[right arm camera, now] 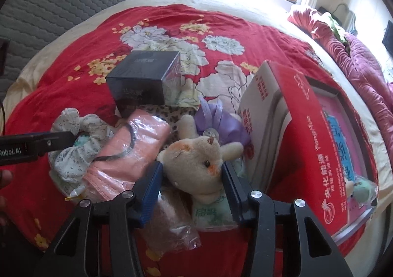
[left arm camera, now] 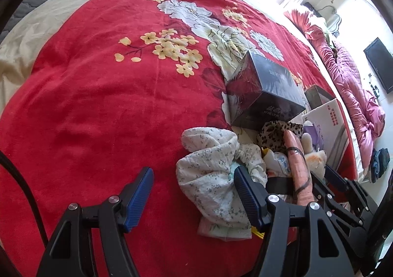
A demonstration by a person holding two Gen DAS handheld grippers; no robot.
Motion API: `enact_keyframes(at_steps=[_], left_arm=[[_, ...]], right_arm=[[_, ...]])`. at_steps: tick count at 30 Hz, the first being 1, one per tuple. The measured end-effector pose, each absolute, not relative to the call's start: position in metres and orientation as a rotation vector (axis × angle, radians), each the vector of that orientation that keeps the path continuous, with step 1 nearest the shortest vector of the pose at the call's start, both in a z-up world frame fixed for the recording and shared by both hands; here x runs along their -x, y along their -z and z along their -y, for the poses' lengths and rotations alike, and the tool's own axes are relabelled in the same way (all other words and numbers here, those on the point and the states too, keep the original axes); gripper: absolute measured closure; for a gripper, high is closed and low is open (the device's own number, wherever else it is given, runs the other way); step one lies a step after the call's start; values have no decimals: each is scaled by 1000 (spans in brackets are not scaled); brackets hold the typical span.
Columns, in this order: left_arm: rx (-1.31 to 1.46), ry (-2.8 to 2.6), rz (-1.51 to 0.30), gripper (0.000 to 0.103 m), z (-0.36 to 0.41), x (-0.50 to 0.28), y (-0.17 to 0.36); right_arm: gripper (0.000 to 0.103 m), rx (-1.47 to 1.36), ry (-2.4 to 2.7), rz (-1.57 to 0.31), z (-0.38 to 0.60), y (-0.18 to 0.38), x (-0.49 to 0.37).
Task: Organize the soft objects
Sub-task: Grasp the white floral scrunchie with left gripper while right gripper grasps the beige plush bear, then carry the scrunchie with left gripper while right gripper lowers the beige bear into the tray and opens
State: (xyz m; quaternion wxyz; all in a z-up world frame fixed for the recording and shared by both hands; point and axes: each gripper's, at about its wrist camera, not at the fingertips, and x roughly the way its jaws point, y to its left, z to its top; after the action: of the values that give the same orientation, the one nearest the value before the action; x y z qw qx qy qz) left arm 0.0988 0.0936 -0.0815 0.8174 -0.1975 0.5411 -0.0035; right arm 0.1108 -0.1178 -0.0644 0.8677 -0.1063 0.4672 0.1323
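A heap of soft things lies on the red flowered blanket (left arm camera: 98,110). My left gripper (left arm camera: 194,194) is open, low over the blanket; its right pad rests against a white floral cloth (left arm camera: 211,166), its left pad is over bare blanket. In the right wrist view, my right gripper (right arm camera: 191,191) has both blue pads against the head of a cream plush toy (right arm camera: 194,161). Left of it lie a plastic-wrapped pink cloth (right arm camera: 132,151) with a black loop on it and the floral cloth (right arm camera: 73,147). Behind are a purple pouch (right arm camera: 221,125) and a leopard-print cloth (right arm camera: 169,112).
A black box (right arm camera: 145,78) stands behind the heap and a red carton (right arm camera: 307,142) leans at its right. A green tissue pack (right arm camera: 211,213) and a bagged fluffy item (right arm camera: 172,220) lie under the plush. A pink quilt (left arm camera: 356,95) lies along the bed's right edge.
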Motion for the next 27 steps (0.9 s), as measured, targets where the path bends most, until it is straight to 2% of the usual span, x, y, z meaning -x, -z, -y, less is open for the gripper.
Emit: enact_keyframes(at_steps=[2, 4, 9, 12, 27], left_arm=[[427, 22, -1149, 45, -92, -100, 82], [440, 36, -1144, 58, -91, -101, 83], [472, 73, -1139, 81, -89, -102, 85], [460, 78, -1120, 87, -86, -101, 80], [433, 83, -999, 88, -84, -79, 36]], right_arm=[[55, 202, -277, -964, 121, 61, -111], [60, 183, -276, -950, 124, 57, -110], [60, 162, -279, -931, 127, 51, -107], [61, 144, -281, -931, 129, 50, -107], [62, 92, -313, -839, 134, 24, -93]])
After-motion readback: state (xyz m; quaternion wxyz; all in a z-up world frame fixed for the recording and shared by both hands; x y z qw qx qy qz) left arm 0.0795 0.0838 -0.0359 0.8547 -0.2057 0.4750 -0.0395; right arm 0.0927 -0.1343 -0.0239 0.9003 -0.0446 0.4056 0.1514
